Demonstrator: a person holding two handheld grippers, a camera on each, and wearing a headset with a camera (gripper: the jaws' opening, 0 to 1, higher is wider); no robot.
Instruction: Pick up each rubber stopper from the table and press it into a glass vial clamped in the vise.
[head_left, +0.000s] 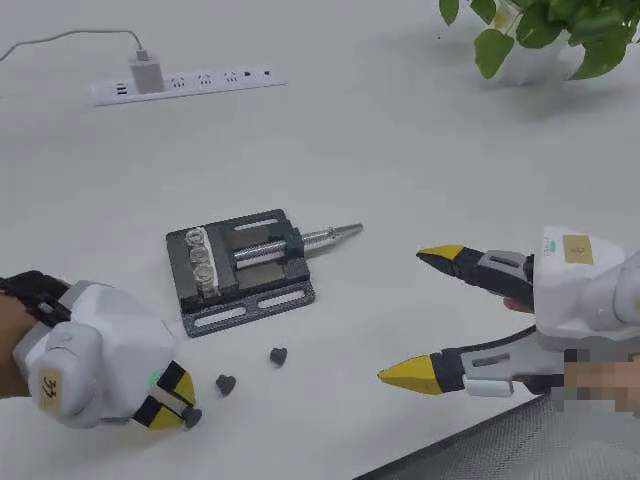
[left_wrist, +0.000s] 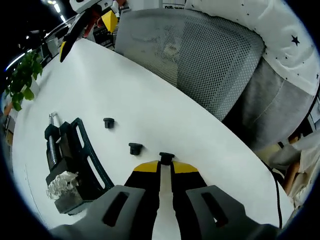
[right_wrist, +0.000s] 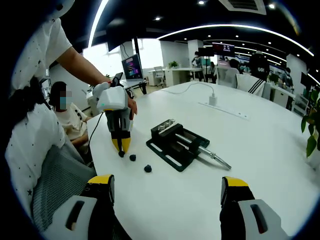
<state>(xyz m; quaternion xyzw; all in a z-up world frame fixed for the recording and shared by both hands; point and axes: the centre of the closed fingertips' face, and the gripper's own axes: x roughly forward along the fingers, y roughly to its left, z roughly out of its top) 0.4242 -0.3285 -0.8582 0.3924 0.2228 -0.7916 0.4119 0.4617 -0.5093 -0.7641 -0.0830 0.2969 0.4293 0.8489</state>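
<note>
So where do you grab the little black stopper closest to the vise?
Pinch the stopper across its wide top, coming straight down from above. It seems to stand wide end up, narrow end down, so that grip leaves the narrow end free to go into a vial.

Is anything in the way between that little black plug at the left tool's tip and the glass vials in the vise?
Nothing visible blocks it. The stopper at the left gripper has bare table up to the vise holding the vials. The two other stoppers lie just to one side.
</note>
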